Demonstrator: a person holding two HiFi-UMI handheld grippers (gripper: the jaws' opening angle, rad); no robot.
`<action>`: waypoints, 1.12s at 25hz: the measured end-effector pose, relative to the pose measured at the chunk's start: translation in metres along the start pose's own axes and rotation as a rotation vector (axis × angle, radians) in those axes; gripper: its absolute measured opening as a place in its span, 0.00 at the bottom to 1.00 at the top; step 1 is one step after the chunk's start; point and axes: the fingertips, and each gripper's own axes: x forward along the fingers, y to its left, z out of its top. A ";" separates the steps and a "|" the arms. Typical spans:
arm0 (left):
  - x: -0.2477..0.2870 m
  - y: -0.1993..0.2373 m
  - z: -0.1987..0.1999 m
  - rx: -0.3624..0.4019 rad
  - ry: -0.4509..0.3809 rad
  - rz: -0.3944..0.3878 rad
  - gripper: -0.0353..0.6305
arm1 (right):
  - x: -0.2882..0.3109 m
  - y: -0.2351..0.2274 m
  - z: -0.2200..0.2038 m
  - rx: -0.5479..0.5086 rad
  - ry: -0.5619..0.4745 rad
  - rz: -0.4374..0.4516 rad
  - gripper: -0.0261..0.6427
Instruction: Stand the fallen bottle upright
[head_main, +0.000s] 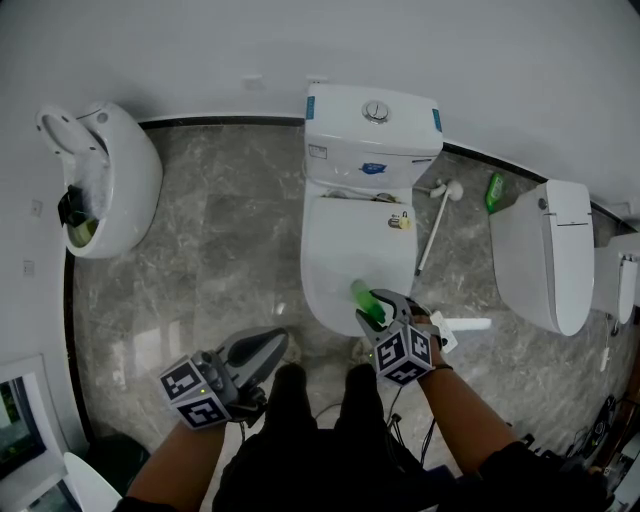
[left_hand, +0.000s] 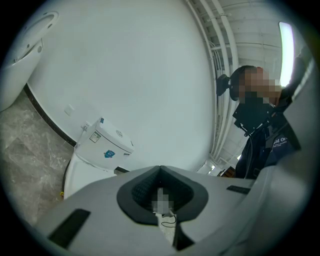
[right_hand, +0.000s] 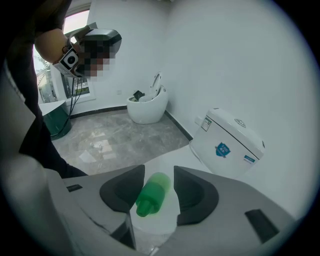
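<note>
The closed lid of the toilet (head_main: 345, 245) lies directly beneath the right hand-held gripper (right_hand: 159, 171), which angles down at it. The gripper is released: its jaws stand apart with the green bottle (right_hand: 155, 189) between them. The right pad is clear of the bottle and the left pad is just beside it. The bottle sits on the lid near its front edge, with its cap (right_hand: 143, 207) turned toward the gripper's own camera. It looks to be on its base, though I cannot tell whether it is fully plumb.

To do this step well, I would hold the jaws wide and level. Then I would draw the gripper straight back along its own line so that neither pad drags the cap. The lid is smooth and domed, so a small nudge could topple the bottle or send it sliding off the rim.

Around the gripper, the marble floor (head_main: 220, 250) spreads to both sides. A second toilet (head_main: 545, 255) stands well off to its right. A white bowl-shaped fixture (head_main: 105, 180) stands far to its left. Neither looks likely to get in the way. The cistern (head_main: 372, 125) rises beyond the jaws.

The left hand-held gripper (left_hand: 160, 169) is clenched on nothing and held level, well to the left of the right one. A toilet brush (head_main: 437, 225) leans beside the toilet, ahead and to the right. Another green bottle (head_main: 494, 192) stands by the wall beyond it. A white tube-like thing (head_main: 468, 323) lies on the floor just to the gripper's right, and is the only one near the withdrawal path.
</note>
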 end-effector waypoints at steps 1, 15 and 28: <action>0.001 -0.001 0.000 0.000 0.000 -0.001 0.09 | 0.000 0.000 0.000 0.001 -0.003 0.000 0.35; 0.006 -0.051 0.032 0.063 -0.031 -0.031 0.09 | -0.100 -0.023 0.056 0.051 -0.187 0.001 0.37; -0.009 -0.204 0.110 0.237 -0.084 -0.081 0.09 | -0.338 -0.060 0.164 0.223 -0.555 -0.076 0.06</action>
